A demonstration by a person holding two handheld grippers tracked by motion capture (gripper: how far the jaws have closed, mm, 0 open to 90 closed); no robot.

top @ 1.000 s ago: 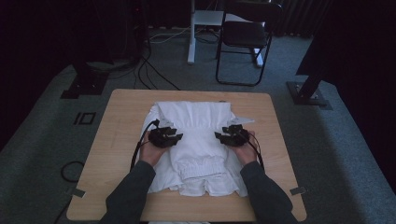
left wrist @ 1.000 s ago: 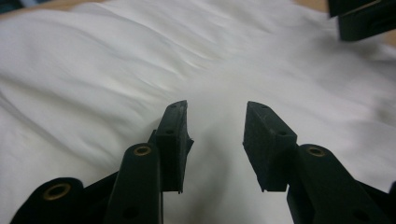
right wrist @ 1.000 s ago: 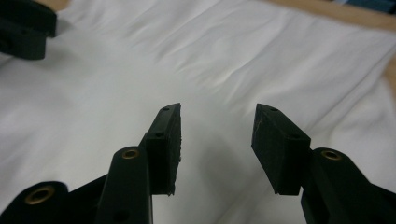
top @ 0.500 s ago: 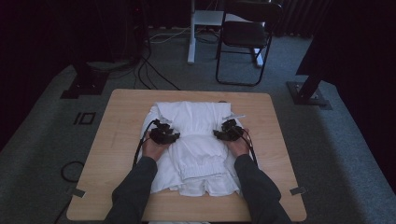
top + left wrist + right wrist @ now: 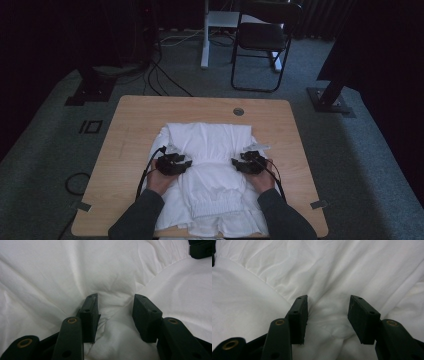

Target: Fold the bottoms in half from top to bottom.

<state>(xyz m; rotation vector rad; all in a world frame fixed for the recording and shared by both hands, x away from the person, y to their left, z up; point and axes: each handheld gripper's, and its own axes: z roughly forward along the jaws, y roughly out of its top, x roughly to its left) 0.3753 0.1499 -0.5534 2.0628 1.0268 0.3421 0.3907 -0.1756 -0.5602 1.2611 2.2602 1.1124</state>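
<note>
White garment [image 5: 212, 150] lies spread on the wooden table [image 5: 130, 130], reaching from its middle to the near edge. Left gripper [image 5: 186, 164] is pressed onto the garment's left side — jaws apart, a ridge of cloth bunched between them, pads not clamped on it. Right gripper [image 5: 235, 164] sits on the garment's right side — jaws likewise apart over a raised fold.

A white garment [image 5: 210, 165], folded and creased, lies flat mid-counter [image 5: 135, 125], its elastic waistband at the near edge, fabric bunched.
</note>
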